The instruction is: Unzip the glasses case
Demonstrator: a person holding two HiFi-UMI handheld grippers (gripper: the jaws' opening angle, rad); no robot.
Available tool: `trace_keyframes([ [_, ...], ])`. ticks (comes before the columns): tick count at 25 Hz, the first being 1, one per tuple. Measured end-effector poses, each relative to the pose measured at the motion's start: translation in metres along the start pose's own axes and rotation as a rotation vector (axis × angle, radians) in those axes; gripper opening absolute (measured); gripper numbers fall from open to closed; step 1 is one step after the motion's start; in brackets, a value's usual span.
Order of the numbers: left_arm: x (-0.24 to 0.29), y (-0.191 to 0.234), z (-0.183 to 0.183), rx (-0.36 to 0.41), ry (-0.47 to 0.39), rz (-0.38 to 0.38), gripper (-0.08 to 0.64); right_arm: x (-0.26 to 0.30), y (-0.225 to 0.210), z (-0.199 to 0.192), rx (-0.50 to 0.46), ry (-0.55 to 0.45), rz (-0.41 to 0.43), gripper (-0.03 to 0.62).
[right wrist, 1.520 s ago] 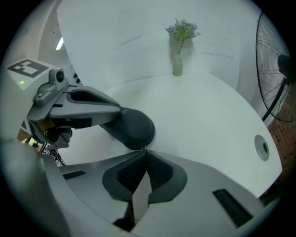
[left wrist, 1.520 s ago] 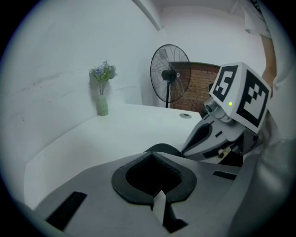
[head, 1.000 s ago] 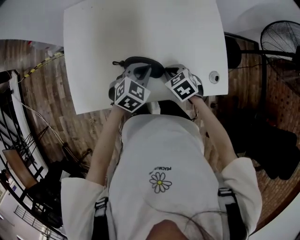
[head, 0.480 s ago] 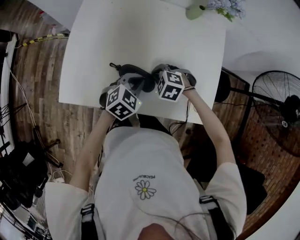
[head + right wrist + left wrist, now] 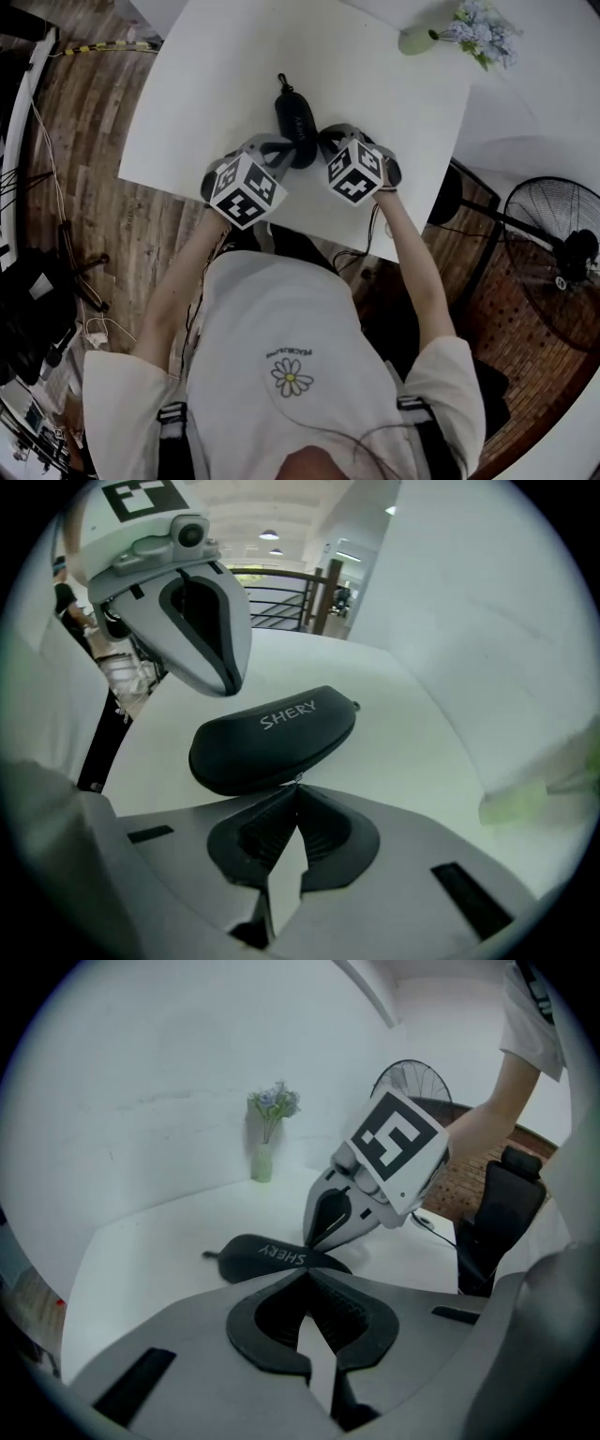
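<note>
Head view. White tabletop (image 5: 216, 84) with a black glasses case (image 5: 295, 127) lying on it, zipped, its long axis pointing away from the person. A short black loop (image 5: 282, 84) sticks out of the case's far end. The left tool (image 5: 284, 153) meets the case's near end from the left, and the right tool (image 5: 324, 141) meets the same end from the right. A green vase (image 5: 415, 40) of flowers stands well beyond the case, to its right. A floor fan (image 5: 548, 253) stands off the tabletop, far right of the case.

Left gripper view. The left tool (image 5: 305, 1274) has its tips drawn together, nothing visible between them, right against the near edge of the case (image 5: 267, 1255). The right tool (image 5: 311, 1239) touches the case's right end. The vase (image 5: 262, 1162) stands behind the case.

Right gripper view. The right tool (image 5: 298, 785) has its tips closed at the seam of the case (image 5: 272, 733), with a small pale zip tab (image 5: 298, 778) caught where they meet. The case carries white lettering on its lid. The left tool (image 5: 230, 686) hangs over the case's left end.
</note>
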State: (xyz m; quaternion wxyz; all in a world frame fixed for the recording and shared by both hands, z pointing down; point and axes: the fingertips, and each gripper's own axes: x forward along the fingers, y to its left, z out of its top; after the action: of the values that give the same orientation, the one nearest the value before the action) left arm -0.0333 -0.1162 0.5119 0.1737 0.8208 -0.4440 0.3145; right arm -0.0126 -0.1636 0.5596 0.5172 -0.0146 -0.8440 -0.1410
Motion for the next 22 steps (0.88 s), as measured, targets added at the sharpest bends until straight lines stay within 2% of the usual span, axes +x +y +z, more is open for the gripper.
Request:
trace_keyframes([
  [2,-0.002,0.000,0.001,0.014,0.008,0.011,0.012,-0.007,0.009,-0.016,0.107,0.015,-0.036,0.008],
  [5,0.004,-0.006,0.001,0.050,0.044,0.012,0.012,-0.014,0.045,-0.023,0.228,-0.003,-0.012,0.008],
  [9,0.011,-0.019,-0.008,0.128,0.118,-0.001,0.012,-0.015,0.097,-0.010,0.305,-0.037,0.030,0.008],
  [12,0.011,-0.022,-0.011,0.135,0.135,-0.012,0.012,-0.014,0.104,-0.011,0.371,-0.038,0.007,0.008],
  [14,0.012,-0.021,-0.013,0.133,0.156,-0.022,0.012,-0.015,0.100,-0.016,0.385,-0.021,-0.014,0.008],
  [18,0.015,-0.021,-0.012,0.157,0.166,-0.030,0.012,-0.016,0.084,-0.035,0.331,0.039,-0.075,0.008],
  [22,0.016,-0.022,-0.013,0.180,0.168,-0.027,0.012,-0.023,0.053,-0.064,0.339,0.090,-0.153,0.008],
])
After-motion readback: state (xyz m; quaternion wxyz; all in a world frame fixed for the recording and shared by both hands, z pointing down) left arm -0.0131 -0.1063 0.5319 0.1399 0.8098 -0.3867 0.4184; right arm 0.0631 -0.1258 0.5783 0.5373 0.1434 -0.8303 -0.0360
